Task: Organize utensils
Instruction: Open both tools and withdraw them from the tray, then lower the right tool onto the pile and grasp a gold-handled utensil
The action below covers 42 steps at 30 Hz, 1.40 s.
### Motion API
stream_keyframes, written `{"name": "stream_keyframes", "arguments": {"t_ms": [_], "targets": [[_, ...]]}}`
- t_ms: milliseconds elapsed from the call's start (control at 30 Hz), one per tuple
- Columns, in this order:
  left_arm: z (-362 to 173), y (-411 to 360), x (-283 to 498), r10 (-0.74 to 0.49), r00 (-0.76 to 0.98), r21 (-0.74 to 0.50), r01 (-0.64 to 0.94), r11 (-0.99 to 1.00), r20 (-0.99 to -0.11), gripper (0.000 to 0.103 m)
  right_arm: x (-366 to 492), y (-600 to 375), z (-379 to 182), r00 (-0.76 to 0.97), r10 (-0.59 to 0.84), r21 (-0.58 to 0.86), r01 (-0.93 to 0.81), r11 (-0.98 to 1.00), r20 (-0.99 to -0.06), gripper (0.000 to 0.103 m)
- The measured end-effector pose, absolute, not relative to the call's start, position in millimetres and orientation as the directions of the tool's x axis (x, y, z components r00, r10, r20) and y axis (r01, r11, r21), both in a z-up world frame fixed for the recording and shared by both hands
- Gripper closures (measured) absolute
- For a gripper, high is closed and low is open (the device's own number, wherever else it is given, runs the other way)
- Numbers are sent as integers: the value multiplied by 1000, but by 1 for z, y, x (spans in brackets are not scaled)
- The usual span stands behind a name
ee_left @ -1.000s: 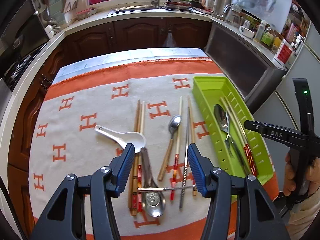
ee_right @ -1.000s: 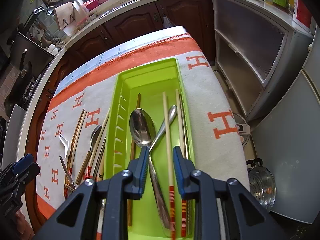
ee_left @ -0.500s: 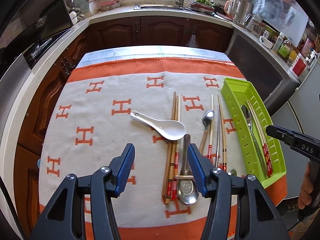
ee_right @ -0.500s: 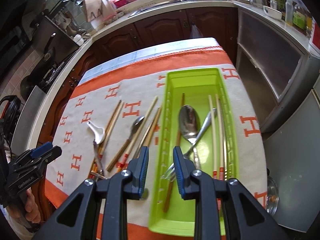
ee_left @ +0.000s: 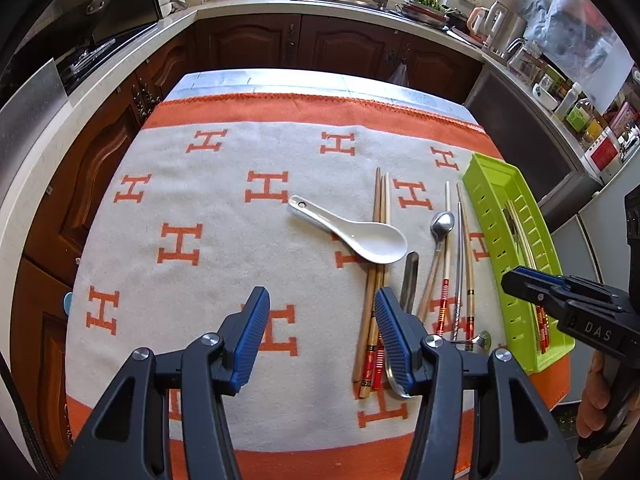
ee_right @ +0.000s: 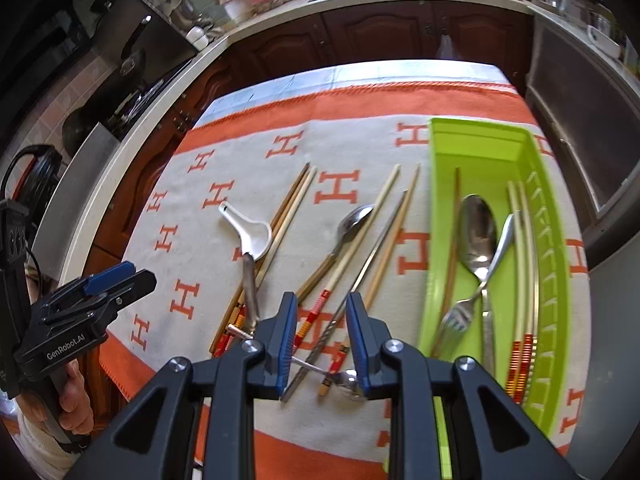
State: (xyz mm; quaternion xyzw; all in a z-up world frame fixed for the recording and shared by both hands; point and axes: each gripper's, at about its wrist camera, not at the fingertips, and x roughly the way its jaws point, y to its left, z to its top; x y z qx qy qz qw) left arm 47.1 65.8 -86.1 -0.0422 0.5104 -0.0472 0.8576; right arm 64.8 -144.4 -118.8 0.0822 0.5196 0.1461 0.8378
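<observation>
Both grippers hang empty, fingers apart: left gripper (ee_left: 320,340) wide over the blanket (ee_left: 192,200), right gripper (ee_right: 322,340) narrower above loose chopsticks (ee_right: 384,240), seemingly untouched, beside the green tray (ee_right: 548,240).

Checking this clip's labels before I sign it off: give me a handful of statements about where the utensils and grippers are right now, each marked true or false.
1. The white ceramic spoon lies in the green tray. False: it lies on the cloth, its bowl resting across a pair of chopsticks.
2. A fork is inside the green tray. True.
3. The right gripper is clamped on a chopstick. False: its fingers hang apart above the utensils on the cloth, holding nothing.
4. The left gripper holds nothing. True.
5. The green tray is empty. False: it holds a large metal spoon, the fork and chopsticks.
</observation>
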Motion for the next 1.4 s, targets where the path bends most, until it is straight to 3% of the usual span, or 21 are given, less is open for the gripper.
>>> {"name": "stream_keyframes", "arguments": {"t_ms": [333, 600, 800, 1167, 1400], "targets": [[-115, 88, 49, -148, 416, -158, 12, 987, -897, 50, 60, -101, -157, 276, 343, 244, -337, 909, -898, 78], [-127, 106, 50, -151, 401, -179, -32, 983, -904, 50, 53, -72, -166, 260, 312, 124, -553, 824, -914, 78], [-130, 117, 51, -146, 400, -182, -54, 982, -905, 50, 43, -56, -175, 264, 255, -1, -696, 718, -930, 91], [-131, 112, 62, -183, 389, -215, -41, 976, -903, 50, 45, -49, -178, 262, 238, -48, -760, 648, -935, 98], [-138, 102, 93, -329, 362, -370, -48, 928, -872, 50, 44, -68, -157, 290, 337, 41, -701, 712, -896, 99]]}}
